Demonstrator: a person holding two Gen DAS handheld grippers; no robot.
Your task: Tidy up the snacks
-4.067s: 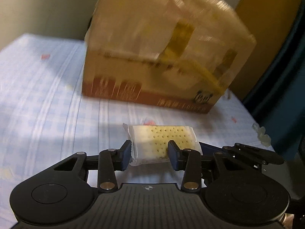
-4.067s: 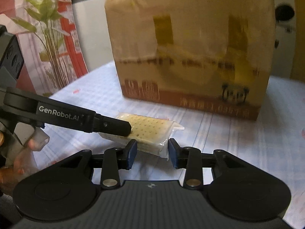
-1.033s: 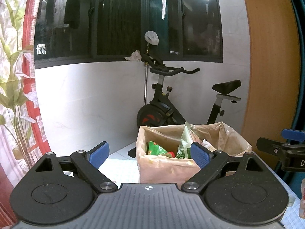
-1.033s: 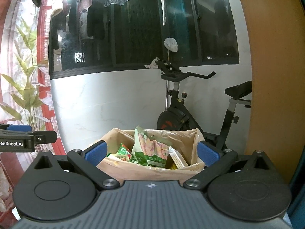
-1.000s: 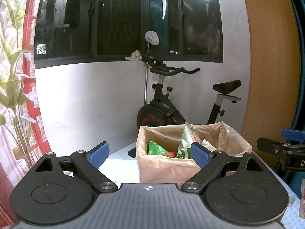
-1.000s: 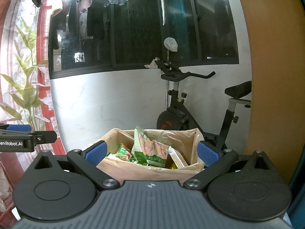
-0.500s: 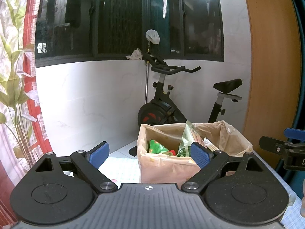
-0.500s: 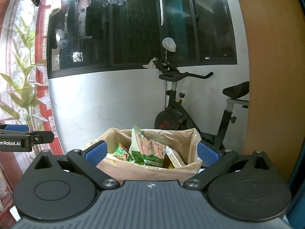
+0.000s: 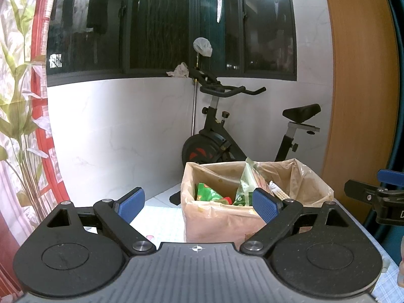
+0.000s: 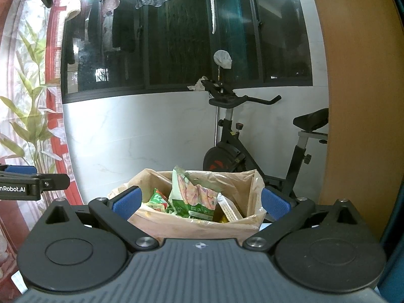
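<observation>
A cardboard box lined with a clear plastic bag stands on the blue checked tablecloth, just ahead of both grippers. Inside it sit green snack packets and a tall green bag, with a cracker pack beside that bag. My left gripper is open with nothing between its blue pads. My right gripper is likewise open and empty, raised level with the box's top edge. Each gripper's tip shows at the edge of the other's view: the right one and the left one.
An exercise bike stands behind the table against a white wall under dark windows. A wooden panel rises at the right. A curtain with a leaf print hangs at the left.
Four seconds ago both grippers were low at a cracker pack on the table, the left shut on it. Now both are raised, open and empty. In the last second the views barely shift.
</observation>
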